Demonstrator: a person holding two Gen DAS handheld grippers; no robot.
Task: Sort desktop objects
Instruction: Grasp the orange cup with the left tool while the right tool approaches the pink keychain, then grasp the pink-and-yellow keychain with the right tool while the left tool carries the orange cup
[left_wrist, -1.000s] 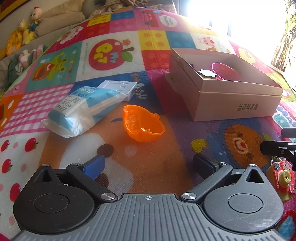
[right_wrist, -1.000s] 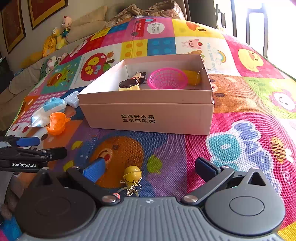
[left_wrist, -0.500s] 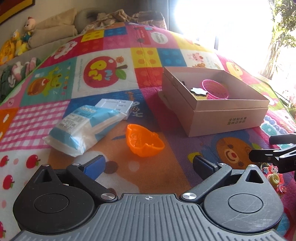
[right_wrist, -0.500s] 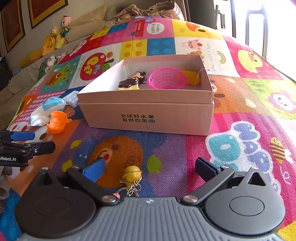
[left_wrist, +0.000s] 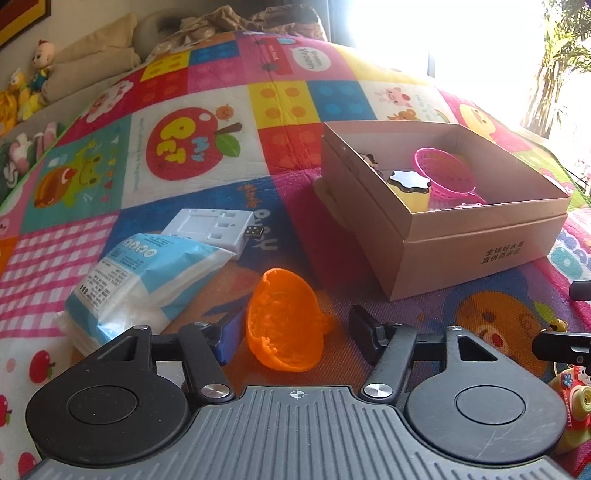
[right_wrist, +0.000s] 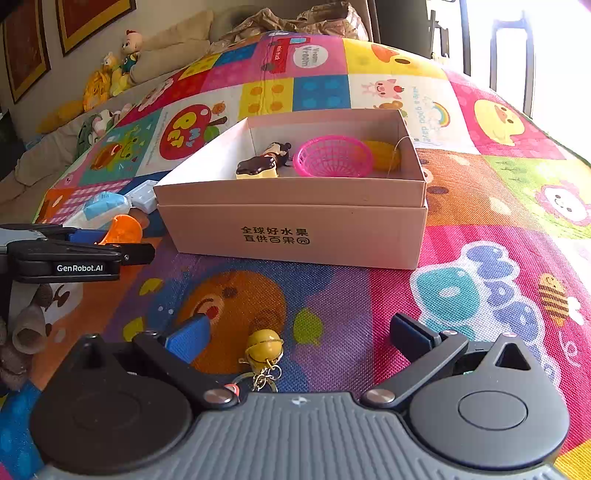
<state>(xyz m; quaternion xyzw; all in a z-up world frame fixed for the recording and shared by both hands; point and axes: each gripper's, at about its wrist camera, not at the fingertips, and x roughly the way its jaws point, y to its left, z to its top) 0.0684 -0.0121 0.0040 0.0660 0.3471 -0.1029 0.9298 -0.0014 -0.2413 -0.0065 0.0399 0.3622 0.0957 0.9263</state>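
Note:
An orange plastic bowl (left_wrist: 284, 325) lies tipped on its side on the colourful play mat. It sits between the fingers of my left gripper (left_wrist: 295, 328), whose jaws are closing. The blue left pad (left_wrist: 229, 338) touches the bowl, while a small gap shows at the right pad. In the right wrist view the left gripper (right_wrist: 122, 245) reaches in beside the orange bowl (right_wrist: 125, 229). My right gripper (right_wrist: 301, 328) stands open over a yellow ball keychain (right_wrist: 264, 349) on the mat. A cardboard box (left_wrist: 461, 251) (right_wrist: 295, 236) holds a pink basket (right_wrist: 332, 157), a pudding toy (right_wrist: 256, 168) and a small figure.
A blue-and-white tissue pack (left_wrist: 147, 273) and a white adapter (left_wrist: 210, 229) lie left of the bowl. A small toy camera (left_wrist: 572, 398) sits at the right edge of the left wrist view. Plush toys (right_wrist: 110, 74) and cushions line the far left.
My left gripper moved forward onto the orange bowl and its jaws narrowed around it. The bowl tipped onto its side. The right gripper stayed still.

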